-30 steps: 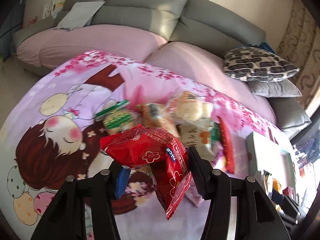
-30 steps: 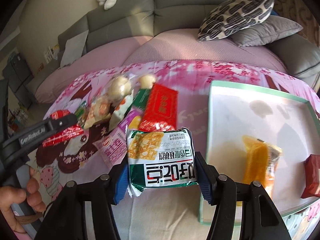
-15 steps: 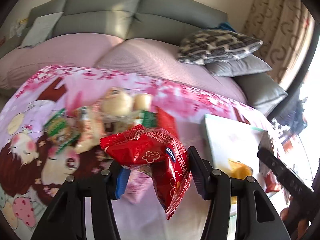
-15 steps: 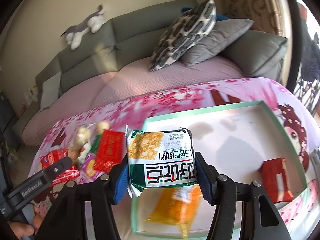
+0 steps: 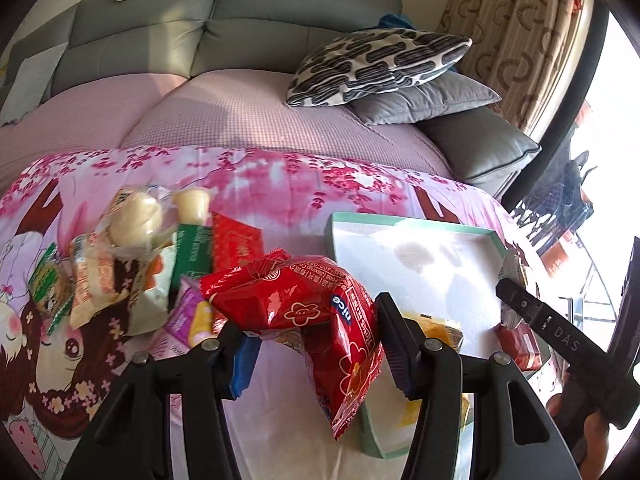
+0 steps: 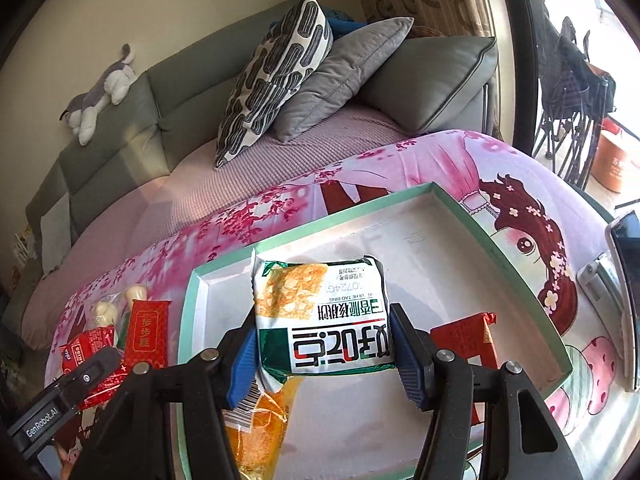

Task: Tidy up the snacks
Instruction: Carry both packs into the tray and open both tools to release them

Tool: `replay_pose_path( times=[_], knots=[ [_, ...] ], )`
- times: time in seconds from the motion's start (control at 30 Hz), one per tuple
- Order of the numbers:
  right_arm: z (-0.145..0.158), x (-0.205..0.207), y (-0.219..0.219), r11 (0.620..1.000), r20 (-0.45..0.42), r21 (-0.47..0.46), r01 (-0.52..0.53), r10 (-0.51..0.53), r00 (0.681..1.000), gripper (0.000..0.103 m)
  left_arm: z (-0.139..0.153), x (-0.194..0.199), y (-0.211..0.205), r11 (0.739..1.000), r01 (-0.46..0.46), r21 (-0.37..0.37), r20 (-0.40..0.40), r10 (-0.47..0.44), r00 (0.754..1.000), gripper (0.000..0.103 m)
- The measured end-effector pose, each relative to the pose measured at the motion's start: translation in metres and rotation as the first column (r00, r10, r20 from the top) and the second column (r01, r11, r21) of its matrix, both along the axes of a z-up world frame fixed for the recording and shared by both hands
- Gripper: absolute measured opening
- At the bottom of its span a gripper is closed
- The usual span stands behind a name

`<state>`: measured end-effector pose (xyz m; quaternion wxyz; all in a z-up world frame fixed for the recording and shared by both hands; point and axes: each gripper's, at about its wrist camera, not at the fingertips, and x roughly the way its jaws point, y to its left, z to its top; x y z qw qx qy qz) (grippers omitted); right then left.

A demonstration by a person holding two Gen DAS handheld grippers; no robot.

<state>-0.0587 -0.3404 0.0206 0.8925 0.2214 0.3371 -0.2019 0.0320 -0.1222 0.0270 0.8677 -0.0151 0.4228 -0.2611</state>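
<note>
On the counter's pink cartoon cloth [image 6: 516, 168] sits a green-rimmed tray [image 6: 472, 220] containing an orange packet [image 6: 256, 428] and a red packet [image 6: 464, 336]. Above the tray, the right gripper [image 6: 322, 348] has its fingers clamped on a green-and-white biscuit pack [image 6: 324, 316]. Left of the tray, the left gripper [image 5: 316, 340] pinches a red snack bag [image 5: 304, 308] near the loose snack pile [image 5: 152, 256].

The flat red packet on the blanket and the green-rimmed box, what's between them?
Only bare pink blanket separates the flat red packet from the green-rimmed box, seen from the left wrist.
</note>
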Motion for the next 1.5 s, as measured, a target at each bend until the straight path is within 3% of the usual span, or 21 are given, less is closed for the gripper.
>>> replay_pose_path(
  times=[0.37,0.77,1.5],
  knots=[
    [-0.023,0.015,-0.008,1.000,-0.056,-0.007,0.021,-0.022,0.998,0.062,-0.001,0.019,-0.049,0.997,0.083,-0.005,-0.018,-0.083,0.996,0.057],
    [-0.038,0.031,-0.013,0.999,-0.109,-0.029,0.027,-0.030,0.994,0.062,-0.020,0.044,-0.096,0.989,0.139,0.050,-0.067,-0.135,0.989,0.057],
    [-0.049,0.035,-0.021,0.999,-0.156,-0.014,0.044,-0.045,0.987,0.063,-0.044,0.052,-0.122,0.982,0.164,0.095,-0.117,-0.153,0.981,0.057]
  ],
)
